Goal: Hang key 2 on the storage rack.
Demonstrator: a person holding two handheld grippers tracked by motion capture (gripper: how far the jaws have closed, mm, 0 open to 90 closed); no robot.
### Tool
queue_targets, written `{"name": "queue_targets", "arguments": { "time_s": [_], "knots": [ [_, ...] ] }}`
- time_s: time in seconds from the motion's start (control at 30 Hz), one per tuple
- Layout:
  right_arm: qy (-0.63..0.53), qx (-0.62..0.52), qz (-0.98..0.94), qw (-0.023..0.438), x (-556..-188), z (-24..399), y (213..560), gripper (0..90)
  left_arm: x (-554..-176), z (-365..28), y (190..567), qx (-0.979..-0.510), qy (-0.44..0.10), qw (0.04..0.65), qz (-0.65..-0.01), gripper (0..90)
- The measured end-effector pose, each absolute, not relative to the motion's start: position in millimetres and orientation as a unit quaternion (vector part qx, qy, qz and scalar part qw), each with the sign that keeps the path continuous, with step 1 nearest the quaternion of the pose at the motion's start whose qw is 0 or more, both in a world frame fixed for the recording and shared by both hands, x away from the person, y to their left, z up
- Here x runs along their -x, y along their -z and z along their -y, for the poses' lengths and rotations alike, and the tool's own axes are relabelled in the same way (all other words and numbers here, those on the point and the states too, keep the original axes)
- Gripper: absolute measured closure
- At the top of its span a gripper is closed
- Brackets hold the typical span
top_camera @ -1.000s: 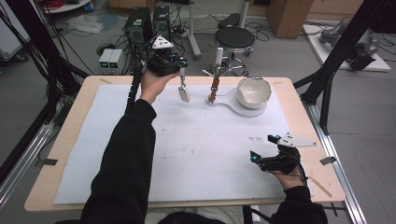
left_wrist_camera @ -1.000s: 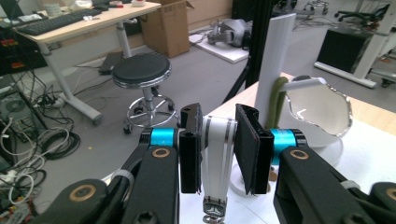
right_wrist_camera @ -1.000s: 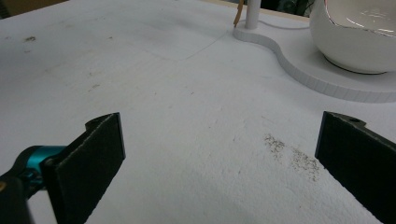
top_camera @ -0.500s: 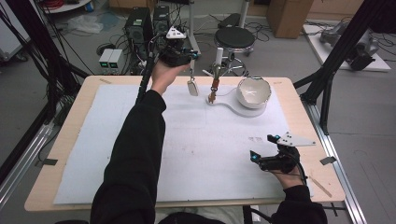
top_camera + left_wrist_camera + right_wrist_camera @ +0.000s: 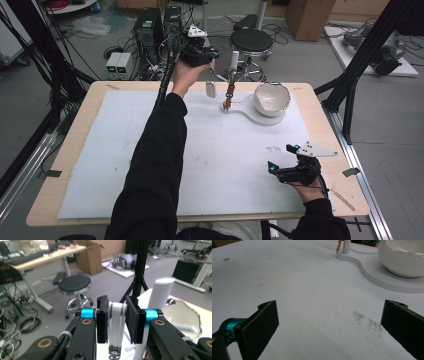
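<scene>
Jaws of left gripper (image 5: pixel 117 322) clamped on white spoon (image 5: pixel 211 88), held hanging above worktop (image 5: pixel 75 150) beside stand post (image 5: pixel 233 62) and bowl (image 5: pixel 271 98). Right gripper (image 5: pixel 280 172) jaws wide apart, nothing held. Risks judged: spoon knocked against post; handle slipped from a narrow grip.

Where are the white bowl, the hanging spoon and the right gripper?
white bowl (image 5: pixel 271 98): high view, on its inner wall.
spoon (image 5: pixel 211 89): high view, on its scoop.
right gripper (image 5: pixel 270 167): high view, between its open jaws.
</scene>
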State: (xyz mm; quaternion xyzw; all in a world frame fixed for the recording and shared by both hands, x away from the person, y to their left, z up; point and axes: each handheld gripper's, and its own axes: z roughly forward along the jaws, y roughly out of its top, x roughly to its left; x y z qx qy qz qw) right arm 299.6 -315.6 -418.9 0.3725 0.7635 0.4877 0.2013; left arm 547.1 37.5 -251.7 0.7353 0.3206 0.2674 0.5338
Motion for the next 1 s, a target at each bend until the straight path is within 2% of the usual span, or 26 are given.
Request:
{"name": "queue_targets", "arguments": {
  "time_s": [0.17, 0.23, 0.67, 1.0],
  "knots": [
    [-0.485, -0.371, -0.766, 0.202, -300, 314, 419, 0.6, -541, -34, 241, -0.708, -0.259, 0.575, -0.318, 72.3],
    [-0.483, -0.373, -0.766, 0.203, -300, 313, 419, 0.6, -539, -32, 240, -0.714, -0.270, 0.566, -0.311, 72.3],
    [-0.481, -0.376, -0.766, 0.202, -300, 315, 421, 0.5, -536, -20, 250, -0.724, -0.245, 0.568, -0.306, 72.1],
    [-0.489, -0.386, -0.758, 0.195, -300, 317, 421, 0.5, -534, -29, 267, -0.717, -0.197, 0.593, -0.309, 71.2]
  ]
}}
